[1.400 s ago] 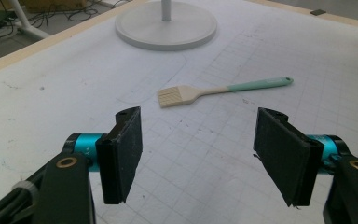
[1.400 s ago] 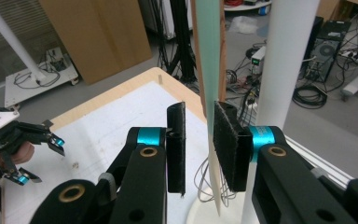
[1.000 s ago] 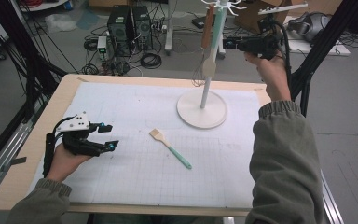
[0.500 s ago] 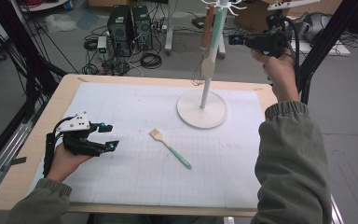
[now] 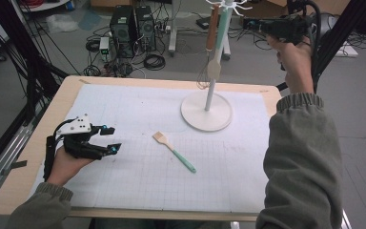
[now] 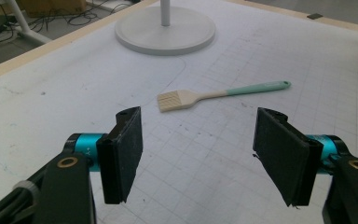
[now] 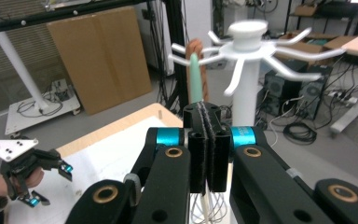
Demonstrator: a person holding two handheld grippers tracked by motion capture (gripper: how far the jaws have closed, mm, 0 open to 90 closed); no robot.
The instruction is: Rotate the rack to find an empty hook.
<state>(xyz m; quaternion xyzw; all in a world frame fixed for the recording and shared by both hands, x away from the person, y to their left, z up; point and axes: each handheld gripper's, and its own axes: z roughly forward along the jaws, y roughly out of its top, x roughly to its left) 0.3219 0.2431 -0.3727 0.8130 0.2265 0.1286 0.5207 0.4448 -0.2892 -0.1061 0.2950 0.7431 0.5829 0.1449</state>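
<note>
Fingers (image 7: 207,140) together, right hand (image 5: 293,52) raised

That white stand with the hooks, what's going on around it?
A person is hanging kitchen utensils on the hook stand. A whisk and a spatula already hang there. The right gripper, jaws shut and empty, is held up near the hooks. The left gripper rests open on the table, near a pastry brush lying flat.

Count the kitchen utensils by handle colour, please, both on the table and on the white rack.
Teal handle: 2 (flat beige-bristled pastry brush lying on the wooden table; wire whisk hanging on the white hooked rack)
Brown handle: 1 (hanging wooden-handled spatula with beige head)
Total: 3
</note>
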